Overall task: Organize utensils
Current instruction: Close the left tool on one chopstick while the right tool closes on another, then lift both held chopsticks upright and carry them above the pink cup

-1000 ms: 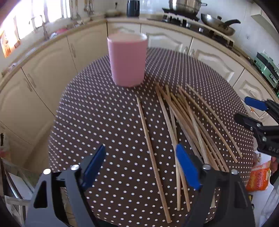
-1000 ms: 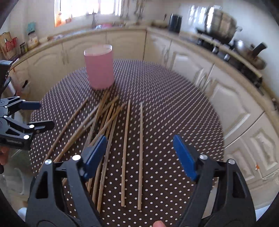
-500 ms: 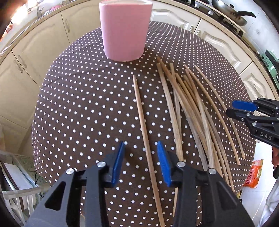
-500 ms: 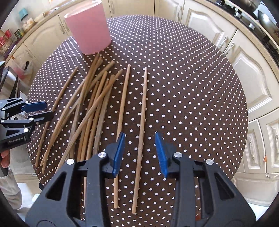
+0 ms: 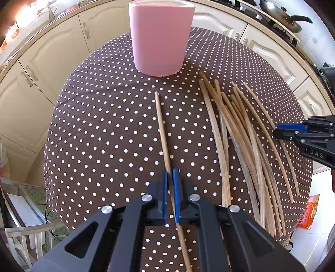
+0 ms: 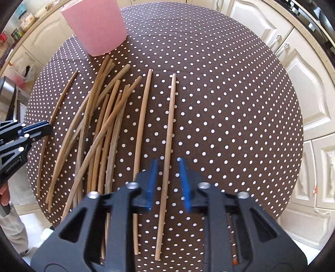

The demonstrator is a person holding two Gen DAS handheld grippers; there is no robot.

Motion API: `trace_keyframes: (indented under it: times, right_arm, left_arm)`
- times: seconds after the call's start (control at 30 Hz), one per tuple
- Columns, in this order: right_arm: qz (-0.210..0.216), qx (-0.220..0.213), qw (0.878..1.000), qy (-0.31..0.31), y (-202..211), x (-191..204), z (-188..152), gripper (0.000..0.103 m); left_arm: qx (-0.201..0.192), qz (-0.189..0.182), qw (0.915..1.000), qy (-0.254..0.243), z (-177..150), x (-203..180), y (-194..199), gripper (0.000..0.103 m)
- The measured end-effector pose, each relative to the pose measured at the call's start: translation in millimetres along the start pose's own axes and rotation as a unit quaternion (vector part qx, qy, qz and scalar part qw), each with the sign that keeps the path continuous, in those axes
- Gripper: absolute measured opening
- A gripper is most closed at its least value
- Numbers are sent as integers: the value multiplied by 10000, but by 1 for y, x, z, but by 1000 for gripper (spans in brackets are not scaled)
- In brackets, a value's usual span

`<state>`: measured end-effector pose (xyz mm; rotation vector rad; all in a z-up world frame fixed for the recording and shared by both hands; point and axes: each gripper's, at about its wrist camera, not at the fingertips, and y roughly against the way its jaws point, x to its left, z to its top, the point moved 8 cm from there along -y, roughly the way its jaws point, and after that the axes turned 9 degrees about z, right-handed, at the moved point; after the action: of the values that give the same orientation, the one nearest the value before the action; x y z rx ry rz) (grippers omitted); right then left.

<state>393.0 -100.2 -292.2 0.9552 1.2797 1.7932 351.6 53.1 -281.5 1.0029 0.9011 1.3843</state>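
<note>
A round desk [image 5: 104, 129] under a brown cloth with white dots stands in a kitchen, cream cabinets [image 5: 52, 58] curving round it and a pan [image 5: 282, 16] on the far counter. A pink cup [image 5: 161, 39] stands upright at the desk's far side. Wooden chopsticks [image 5: 240, 136] lie loose in a heap near it. The left tool [image 5: 170, 177] is clamped narrow on a lone chopstick [image 5: 162, 129] lying apart from the heap. The right tool [image 6: 167, 165] is closing astride another single chopstick [image 6: 170, 129] (its blue pads not quite touching the wood).
</note>
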Motion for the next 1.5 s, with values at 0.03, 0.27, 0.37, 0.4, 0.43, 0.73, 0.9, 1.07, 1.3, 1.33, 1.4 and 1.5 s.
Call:
trace_keyframes:
  times: [0.03, 0.27, 0.37, 0.4, 0.43, 0.73, 0.9, 1.07, 1.3, 1.33, 1.4, 1.5]
  right_arm:
    - [73, 3, 10000, -20, 0, 1, -1, 7]
    - [406, -357, 9984, -141, 8, -4, -10, 6]
    - [580, -635, 9961, -172, 20, -4, -9, 6]
    - [608, -755, 9952, -138, 26, -3, -7, 6]
    - [692, -890, 9935, -130, 33, -2, -5, 6]
    - [1249, -2134, 9689, 119, 106, 25, 28, 6]
    - [1418, -2947, 9448, 186, 142, 33, 58, 6]
    - [1433, -3808, 9134, 90, 169, 51, 91, 6]
    - [1403, -4601, 8767, -22, 185, 55, 144, 6]
    - [1381, -4694, 8721, -46, 186, 58, 150, 6]
    - [1397, -4878, 8616, -96, 187, 59, 162, 6]
    - [1347, -5117, 8482, -217, 186, 59, 177, 6]
  left_arm:
    - [-35, -25, 10000, 14, -1, 1, -1, 6]
    - [-406, -449, 9981, 81, -10, 8, 9, 5]
    - [-736, -605, 9954, 25, -5, 6, 28, 5]
    - [-870, -664, 9940, 11, -3, 6, 36, 5]
    - [-979, -717, 9926, 6, 0, 7, 45, 5]
    - [-2131, -1204, 9696, 50, 38, -8, 123, 5]
    - [-2943, -1273, 9465, 361, 73, 4, 160, 5]
    - [-3834, -1234, 9124, 723, 114, 16, 193, 5]
    - [-4769, -783, 8692, 1047, 163, 31, 214, 5]
    - [-4831, -762, 8658, 1062, 169, 34, 214, 5]
    - [-4931, -616, 8607, 1110, 183, 38, 210, 5]
    - [-5042, -437, 8542, 1192, 195, 47, 201, 5]
